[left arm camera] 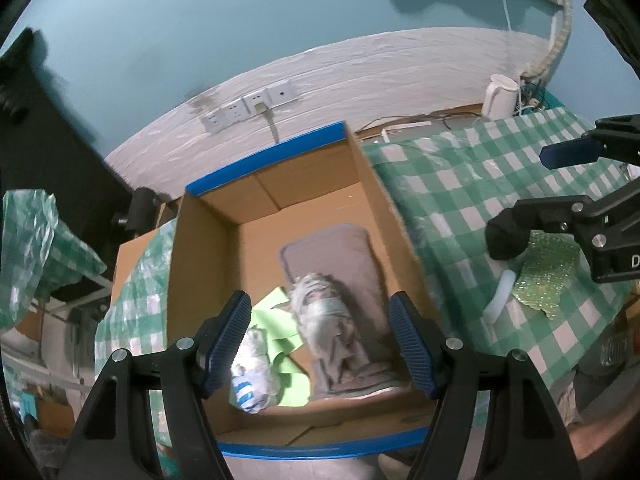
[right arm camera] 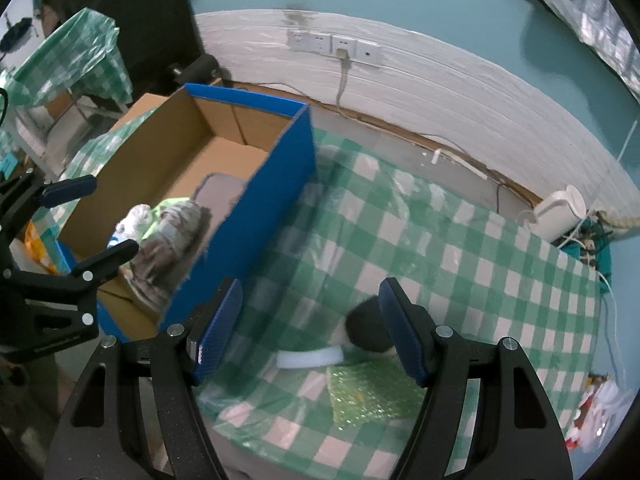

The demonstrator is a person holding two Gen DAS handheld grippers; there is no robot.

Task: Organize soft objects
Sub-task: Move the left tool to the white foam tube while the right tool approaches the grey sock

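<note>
A left gripper point(left arm camera: 320, 344), jaws apart and holding nothing, hangs over an open cardboard box point(left arm camera: 200, 248) with blue outer walls, set on a table under a green-and-white checked cloth point(left arm camera: 472, 200). Inside the box, nearest the camera, lie a white-and-blue crumpled bundle point(left arm camera: 252, 380) on a light green cloth point(left arm camera: 288, 360), and beside them a rolled pale fabric point(left arm camera: 324, 312) resting on a flat grey folded towel point(left arm camera: 336, 252). To the box's right, the right gripper point(right arm camera: 310, 332), jaws likewise apart and empty, hovers above the cloth near a dark round soft object point(right arm camera: 366, 330), a white strip point(right arm camera: 310, 358) and a green bubble-wrap sheet point(right arm camera: 368, 396). Farther back, a white kettle point(right arm camera: 560, 216) stands by the wall beneath a row of sockets point(right arm camera: 332, 46).
</note>
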